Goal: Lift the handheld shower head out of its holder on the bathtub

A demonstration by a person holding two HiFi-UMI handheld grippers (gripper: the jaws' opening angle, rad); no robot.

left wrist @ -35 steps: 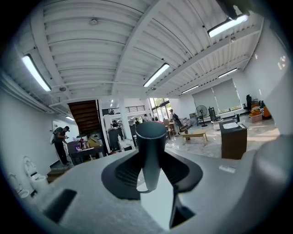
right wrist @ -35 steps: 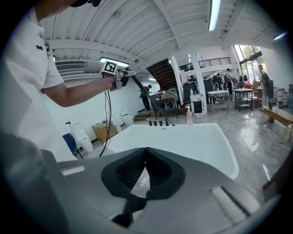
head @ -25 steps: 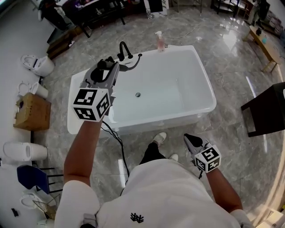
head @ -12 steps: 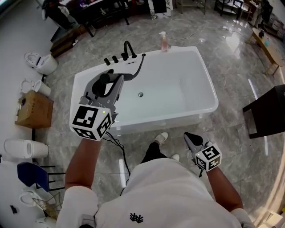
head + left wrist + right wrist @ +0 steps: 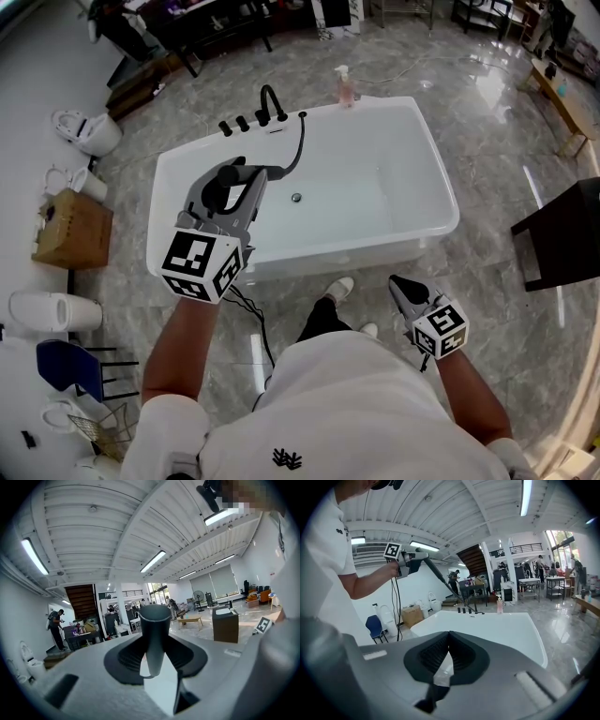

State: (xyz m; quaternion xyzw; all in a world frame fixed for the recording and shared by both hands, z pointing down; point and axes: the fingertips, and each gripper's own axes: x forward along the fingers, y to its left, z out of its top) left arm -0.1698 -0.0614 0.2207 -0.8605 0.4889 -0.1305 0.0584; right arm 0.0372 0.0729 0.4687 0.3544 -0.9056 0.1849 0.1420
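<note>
Your left gripper (image 5: 251, 178), clamped on the shower head (image 5: 154, 630), now sits farther back from the tub (image 5: 427, 234), so the head looks lifted out. Right gripper (image 5: 397, 287) is closed and empty.

The head view looks from above the person steeply down, taking in the whole bathtub (image 5: 356, 251), the marble floor (image 5: 487, 122) and both arms from some way off. The left gripper view rides on the left tongs (image 5: 251, 176) and faces along them across the hall and up to the ceiling (image 5: 93, 536) (the shower head (image 5: 154, 630) in the tongs stands right against the lens). The right gripper view sits low on the right tongs (image 5: 400, 287), beside the person, and faces across the bathtub toward the faucet (image 5: 270, 101). It shares the bathtub, faucet and raised left tongs with the head view.
</note>
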